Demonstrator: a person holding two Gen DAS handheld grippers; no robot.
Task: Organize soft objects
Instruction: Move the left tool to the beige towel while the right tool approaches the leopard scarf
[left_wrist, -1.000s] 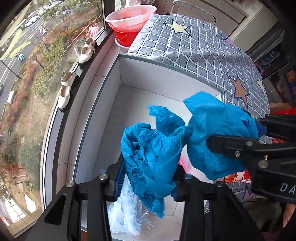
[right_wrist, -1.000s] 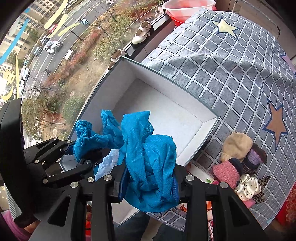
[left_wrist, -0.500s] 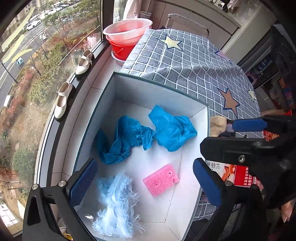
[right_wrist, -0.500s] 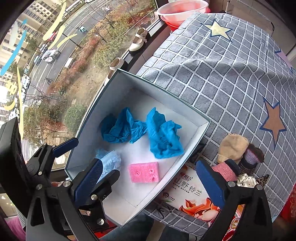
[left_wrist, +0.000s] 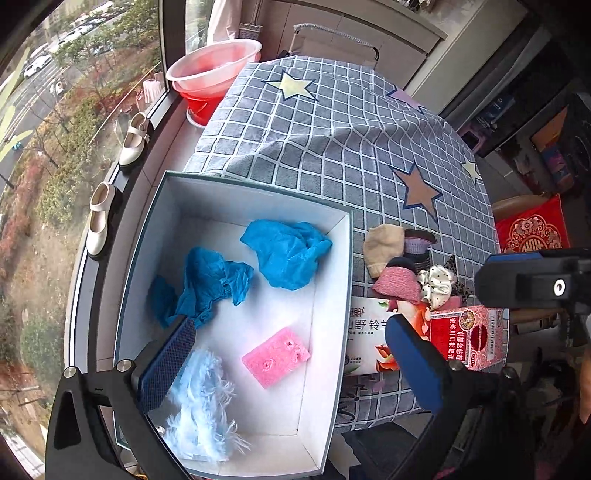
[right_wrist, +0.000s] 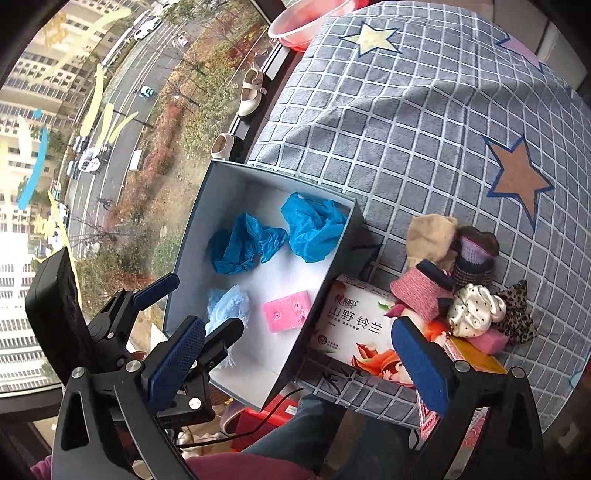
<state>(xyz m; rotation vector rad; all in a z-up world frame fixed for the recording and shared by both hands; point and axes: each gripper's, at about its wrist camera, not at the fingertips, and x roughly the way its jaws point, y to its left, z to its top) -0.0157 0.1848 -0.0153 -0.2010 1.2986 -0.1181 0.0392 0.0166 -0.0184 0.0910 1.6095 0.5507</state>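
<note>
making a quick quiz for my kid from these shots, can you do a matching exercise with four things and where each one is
Things:
1. pink sponge
2. polka-dot scrunchie
3. cream shoes
4. red basins

Places:
A. on the windowsill ledge, beside the glass
B. inside the white box
C. at the far end of the checked tablecloth, by the window
D. in the pile of soft things on the tablecloth, outside the box

Pairs: 1-B, 2-D, 3-A, 4-C
</note>
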